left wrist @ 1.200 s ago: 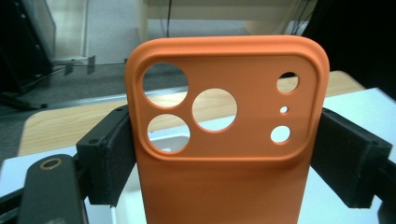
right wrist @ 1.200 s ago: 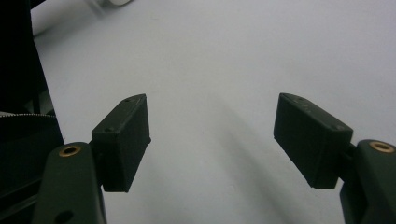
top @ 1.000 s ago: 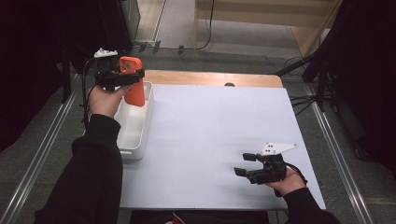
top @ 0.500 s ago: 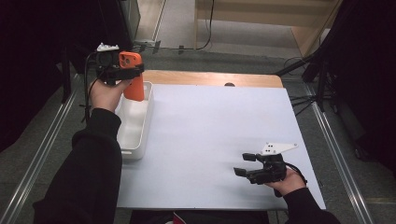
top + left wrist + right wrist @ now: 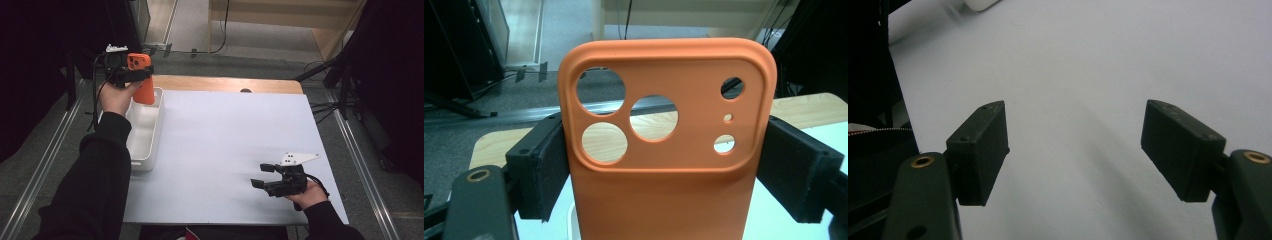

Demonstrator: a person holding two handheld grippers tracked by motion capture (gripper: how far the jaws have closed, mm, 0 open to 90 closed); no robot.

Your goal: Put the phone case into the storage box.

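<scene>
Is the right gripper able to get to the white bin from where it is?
Probably yes. The right gripper sits open over the bare white table, with nothing lying between it and the white bin. The left gripper holds the orange phone case above the bin's far end.

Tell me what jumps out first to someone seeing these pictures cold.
The orange phone case stands out most: the left gripper holds it upright, jaws clamped on its two sides, above the far end of the white bin at the table's left edge. Next comes the bare white tabletop, where the right gripper sits near the front right corner with its jaws wide open and nothing between them.
</scene>
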